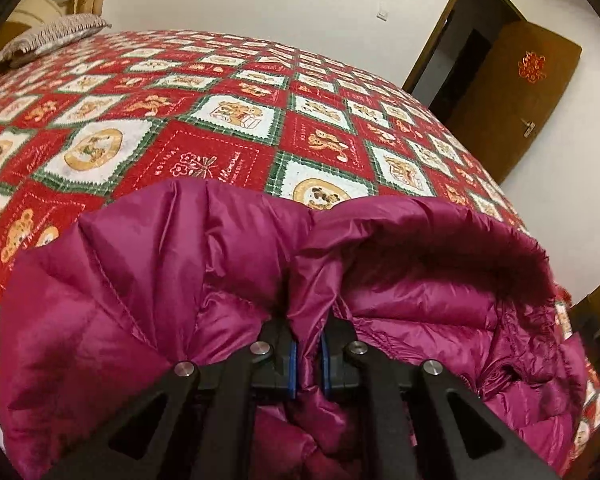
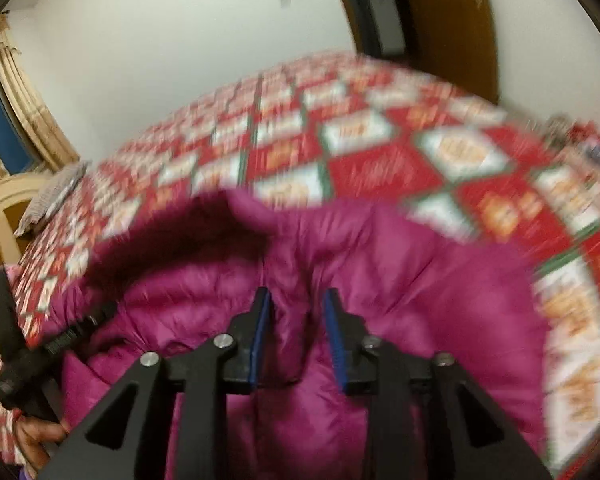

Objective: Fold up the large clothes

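A magenta puffer jacket (image 1: 140,280) with a fur-trimmed hood lies on the near part of the bed (image 1: 228,92). My left gripper (image 1: 307,344) is shut on a fold of the jacket near the hood; the fabric fills the gap between its blue pads. In the blurred right wrist view the jacket (image 2: 420,280) bulges around my right gripper (image 2: 296,312), whose fingers (image 2: 334,316) stand a little apart with jacket fabric pinched between them. The left gripper's body (image 2: 28,344) shows at the left edge of that view, with the hand that holds it.
The bed has a red, white and green Christmas patchwork cover. A grey pillow (image 1: 48,38) lies at its far left corner. A brown door (image 1: 512,96) stands open at the right, behind white walls. Curtains (image 2: 24,92) hang at the left.
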`<state>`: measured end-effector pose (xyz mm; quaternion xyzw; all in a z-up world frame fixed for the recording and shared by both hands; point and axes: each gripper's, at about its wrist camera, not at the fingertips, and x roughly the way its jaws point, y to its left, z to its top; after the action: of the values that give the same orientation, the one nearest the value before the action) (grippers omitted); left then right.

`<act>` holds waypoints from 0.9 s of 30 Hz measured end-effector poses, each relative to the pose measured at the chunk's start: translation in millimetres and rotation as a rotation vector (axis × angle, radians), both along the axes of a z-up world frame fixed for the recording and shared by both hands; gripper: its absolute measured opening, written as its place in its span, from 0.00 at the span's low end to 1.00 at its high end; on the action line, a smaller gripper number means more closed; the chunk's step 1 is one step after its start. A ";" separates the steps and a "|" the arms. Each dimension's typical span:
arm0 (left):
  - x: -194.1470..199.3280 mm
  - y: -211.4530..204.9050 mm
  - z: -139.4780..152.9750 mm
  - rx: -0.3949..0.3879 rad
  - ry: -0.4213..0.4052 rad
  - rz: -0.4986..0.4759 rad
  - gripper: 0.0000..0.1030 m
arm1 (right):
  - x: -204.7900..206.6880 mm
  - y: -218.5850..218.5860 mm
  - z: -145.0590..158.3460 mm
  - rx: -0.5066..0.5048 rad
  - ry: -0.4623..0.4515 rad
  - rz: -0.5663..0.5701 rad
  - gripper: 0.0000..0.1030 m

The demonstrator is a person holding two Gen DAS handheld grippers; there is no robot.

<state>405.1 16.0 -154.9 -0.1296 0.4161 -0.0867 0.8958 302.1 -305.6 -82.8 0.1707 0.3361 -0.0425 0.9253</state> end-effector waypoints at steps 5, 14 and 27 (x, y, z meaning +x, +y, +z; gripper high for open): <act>-1.3 -2.5 0.0 0.031 -0.003 0.000 0.10 | 57.5 5.4 35.3 0.058 0.031 -0.051 0.32; -8.5 3.0 7.8 -0.003 0.026 -0.017 0.14 | 72.4 50.7 -52.4 -0.003 0.205 0.124 0.26; -8.0 -15.9 114.2 0.086 -0.165 -0.039 0.72 | 59.8 53.5 -54.3 -0.070 0.143 0.177 0.26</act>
<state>397.2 0.1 -40.7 -0.0753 0.3468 -0.0966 0.9299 361.9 -252.1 -137.1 0.1044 0.4132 0.0155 0.9045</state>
